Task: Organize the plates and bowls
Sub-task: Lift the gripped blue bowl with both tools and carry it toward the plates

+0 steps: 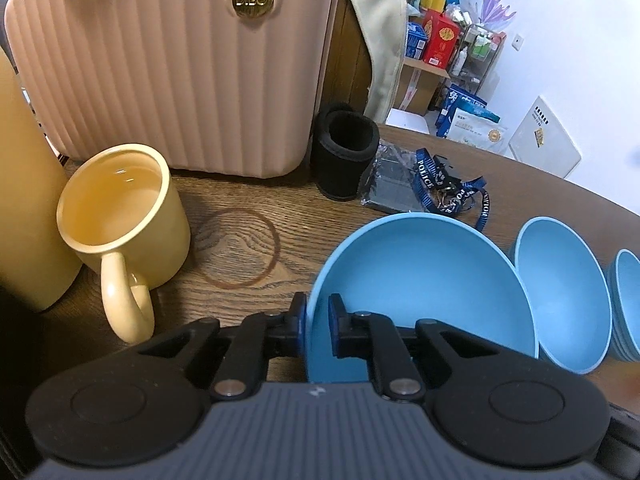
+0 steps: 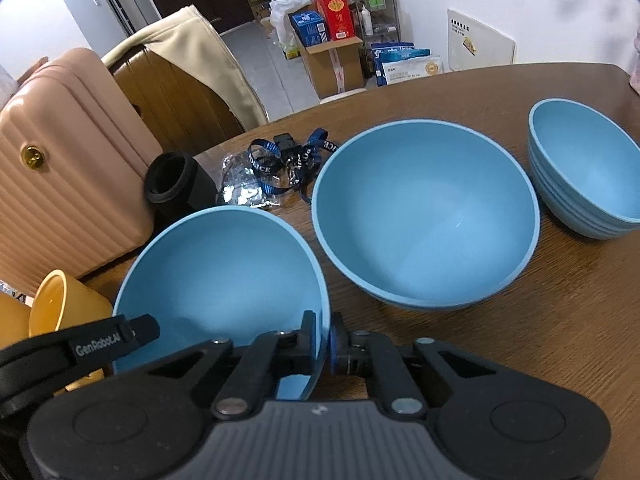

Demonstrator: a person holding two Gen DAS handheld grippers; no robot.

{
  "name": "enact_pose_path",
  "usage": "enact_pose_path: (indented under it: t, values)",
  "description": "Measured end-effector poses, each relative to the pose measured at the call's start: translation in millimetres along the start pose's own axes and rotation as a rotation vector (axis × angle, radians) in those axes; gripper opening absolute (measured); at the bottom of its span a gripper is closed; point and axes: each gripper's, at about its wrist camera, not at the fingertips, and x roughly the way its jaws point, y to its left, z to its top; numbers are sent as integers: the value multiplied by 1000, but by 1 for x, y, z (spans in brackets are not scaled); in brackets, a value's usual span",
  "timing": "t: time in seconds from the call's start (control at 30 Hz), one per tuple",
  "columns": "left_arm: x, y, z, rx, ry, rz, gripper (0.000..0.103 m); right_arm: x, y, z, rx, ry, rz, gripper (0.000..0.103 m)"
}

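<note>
Two grippers pinch the same matte blue plastic bowl [image 2: 220,272], one on each side of its rim. In the left wrist view the left gripper [image 1: 318,320] is closed on the bowl's near left rim at the lower centre of the frame, one pad outside the wall and one inside. In the right wrist view the right gripper [image 2: 324,340] is clamped on the bowl's right rim, low in the frame.

This bowl sits at the lower left of the right wrist view on the dark wooden table [image 2: 520,340]. Just beside it, right of centre, is a second, larger-looking blue bowl [image 2: 428,216], and at the upper right a stack of smaller blue bowls [image 2: 584,176]. A yellow ceramic mug [image 1: 120,216] stands close on the other side, in the left half of the left wrist view.

The step in hand looks like lifting the held bowl to nest it with another. To do it well, both hands should rise together and level, so the rim does not twist out of either pinch. The lift should go clear of the neighbouring rim and well away from the mug's handle.
</note>
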Motion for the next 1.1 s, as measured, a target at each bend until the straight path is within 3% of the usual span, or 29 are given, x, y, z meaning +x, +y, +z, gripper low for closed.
enact_pose_path:
  t: [1.1]
  values:
    - [-83, -8, -42, 8, -90, -76, 12, -86, -23, -36, 24, -106, 29, 6]
